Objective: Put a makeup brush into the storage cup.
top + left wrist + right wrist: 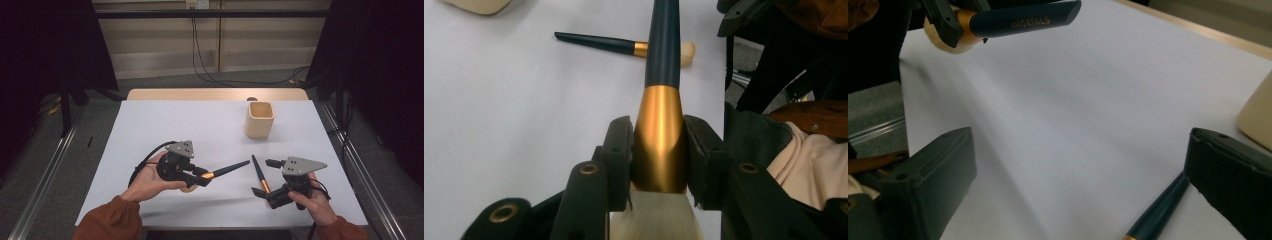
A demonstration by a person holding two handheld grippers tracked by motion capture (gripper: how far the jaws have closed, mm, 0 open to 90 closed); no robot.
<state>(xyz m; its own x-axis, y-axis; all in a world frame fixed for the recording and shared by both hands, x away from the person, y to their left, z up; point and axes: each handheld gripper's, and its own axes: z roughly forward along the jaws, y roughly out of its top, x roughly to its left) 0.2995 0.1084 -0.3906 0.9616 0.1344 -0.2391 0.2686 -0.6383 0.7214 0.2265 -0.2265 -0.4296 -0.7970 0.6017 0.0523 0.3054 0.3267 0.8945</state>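
My left gripper (202, 176) is shut on the gold ferrule of a makeup brush (227, 170), held a little above the white table. Its dark handle points right and its pale bristles sit behind the jaws. In the left gripper view the pads (620, 150) press both sides of the ferrule (660, 140). A second brush (259, 172) of the same kind lies flat on the table, also seen as the second brush (609, 44). My right gripper (266, 177) stands open around it without touching, and its handle (1158, 210) runs close to the right-hand jaw in the right gripper view, where my right gripper (1080, 145) has only bare table between its jaws.
A beige square cup (260, 119) stands upright at the back right of the white table (175, 125). The cup's side (1258, 115) edges into the right gripper view. The held brush (1018, 20) hangs across the top of that view. Dark curtains flank the table.
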